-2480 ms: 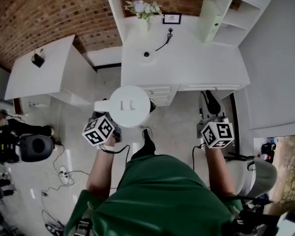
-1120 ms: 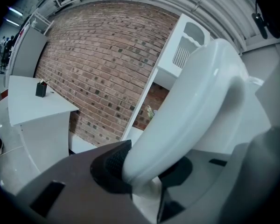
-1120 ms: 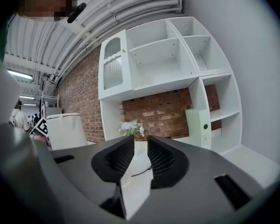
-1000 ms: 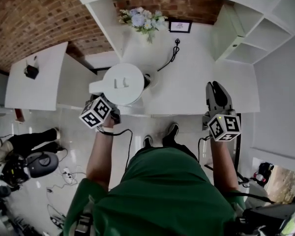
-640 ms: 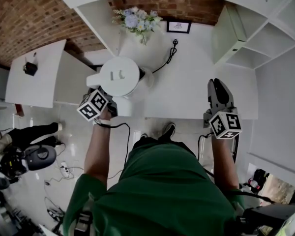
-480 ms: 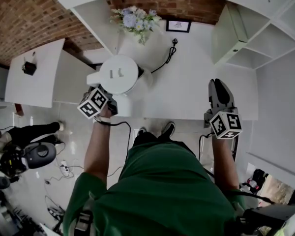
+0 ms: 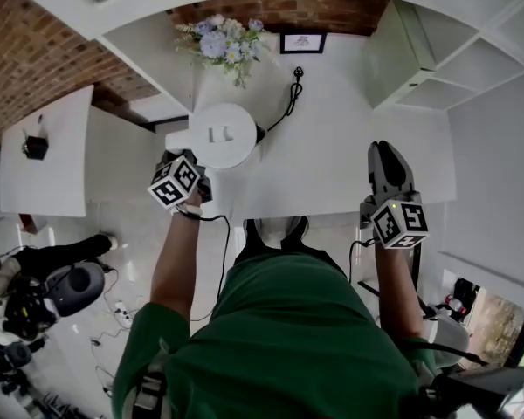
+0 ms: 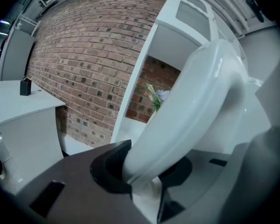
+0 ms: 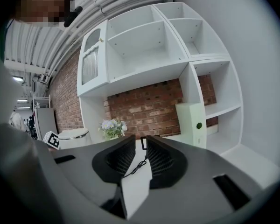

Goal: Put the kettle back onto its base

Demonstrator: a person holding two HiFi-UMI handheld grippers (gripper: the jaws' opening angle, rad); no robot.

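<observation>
The kettle sits in the upper middle of the head view, over the left part of the desk, just below the flowers. The left gripper carries it, and in the left gripper view its jaws are clamped on the white handle. The base shows only as a dark sliver at the kettle's right edge, where the cord ends. The kettle covers the rest, so I cannot tell whether it is seated or hanging just above.

The right gripper hovers over the desk's right part, well apart from the kettle. Its jaws have just been closing and now stand a narrow gap apart, with nothing between them.

This looks like the final lowering onto the base. The next move calls for keeping the kettle upright and centred, settling it flat, and only then opening the left jaws.
</observation>
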